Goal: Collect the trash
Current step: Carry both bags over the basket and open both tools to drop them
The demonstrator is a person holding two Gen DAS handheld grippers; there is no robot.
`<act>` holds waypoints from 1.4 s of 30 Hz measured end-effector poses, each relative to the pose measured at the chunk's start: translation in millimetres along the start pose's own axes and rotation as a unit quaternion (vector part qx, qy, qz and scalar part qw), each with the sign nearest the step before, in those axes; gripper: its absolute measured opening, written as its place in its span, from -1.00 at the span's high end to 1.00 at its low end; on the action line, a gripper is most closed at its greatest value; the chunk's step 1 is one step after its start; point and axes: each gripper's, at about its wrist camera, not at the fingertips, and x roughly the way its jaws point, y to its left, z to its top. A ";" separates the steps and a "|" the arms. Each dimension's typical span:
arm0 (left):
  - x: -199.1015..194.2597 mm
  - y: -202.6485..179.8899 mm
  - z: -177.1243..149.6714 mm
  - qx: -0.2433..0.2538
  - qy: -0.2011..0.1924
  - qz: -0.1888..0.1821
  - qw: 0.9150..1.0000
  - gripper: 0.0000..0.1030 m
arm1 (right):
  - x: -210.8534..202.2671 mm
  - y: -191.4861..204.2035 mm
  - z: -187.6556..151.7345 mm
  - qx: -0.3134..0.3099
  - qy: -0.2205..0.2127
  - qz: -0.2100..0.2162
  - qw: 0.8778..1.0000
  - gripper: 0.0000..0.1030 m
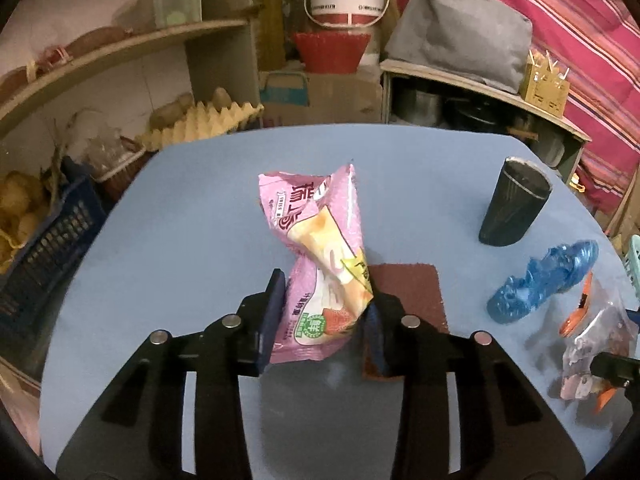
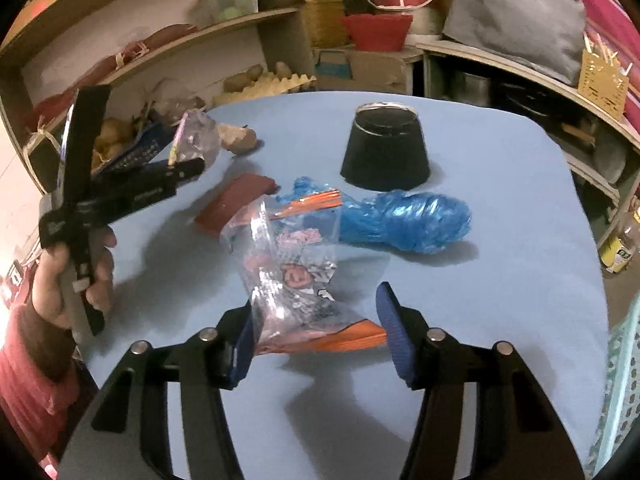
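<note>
My left gripper (image 1: 322,316) is shut on a pink snack wrapper (image 1: 320,252) and holds it upright above the blue table (image 1: 192,216). My right gripper (image 2: 316,336) has its jaws around the lower end of a clear and orange printed wrapper (image 2: 292,264), which stands up from the table; the left pad touches it and the orange edge reaches the right pad. This wrapper also shows at the right edge of the left wrist view (image 1: 596,340). A crumpled blue plastic bag (image 2: 404,220) lies behind it. In the right wrist view the left gripper (image 2: 188,170) is at the left, hand-held.
A dark upside-down cup (image 2: 386,152) stands at the back of the table. A dark red flat pad (image 2: 236,200) lies left of the blue bag. A teal basket (image 2: 624,380) is at the right edge. Cluttered shelves (image 1: 120,48) surround the table.
</note>
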 end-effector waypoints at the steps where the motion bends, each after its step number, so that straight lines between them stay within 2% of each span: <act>1: -3.3 0.2 0.8 -0.001 -0.003 -0.001 1.000 0.31 | -3.1 -3.8 -1.2 0.003 -0.002 -0.005 1.000 -0.08; 8: -33.8 -13.5 3.0 -0.008 -0.032 -0.012 0.999 0.32 | -44.2 -55.1 -11.5 0.054 -0.046 -0.064 0.995 -0.08; 14: -57.2 -57.1 7.2 -0.003 -0.061 -0.013 0.998 0.33 | -81.5 -94.7 -20.2 0.082 -0.095 -0.119 0.985 -0.08; 21: -85.4 -153.4 17.7 0.025 -0.085 -0.061 0.994 0.33 | -135.1 -156.8 -36.6 0.125 -0.145 -0.181 0.965 -0.08; 26: -98.0 -238.2 19.7 0.055 -0.096 -0.114 0.987 0.32 | -176.9 -210.3 -61.6 0.155 -0.167 -0.253 0.940 -0.08; 29: -100.3 -288.9 14.1 0.074 -0.092 -0.149 0.982 0.32 | -198.6 -243.8 -79.7 0.187 -0.175 -0.275 0.927 -0.08; 35: -98.5 -380.1 -8.6 0.117 -0.080 -0.203 0.969 0.31 | -226.5 -289.7 -105.7 0.242 -0.190 -0.285 0.908 -0.08; 38: -93.7 -419.5 -21.1 0.141 -0.069 -0.217 0.963 0.30 | -231.0 -301.1 -114.0 0.254 -0.191 -0.288 0.903 -0.09; 42: -87.7 -451.5 -28.6 0.157 -0.059 -0.228 0.959 0.24 | -229.7 -310.3 -117.8 0.266 -0.191 -0.286 0.900 -0.08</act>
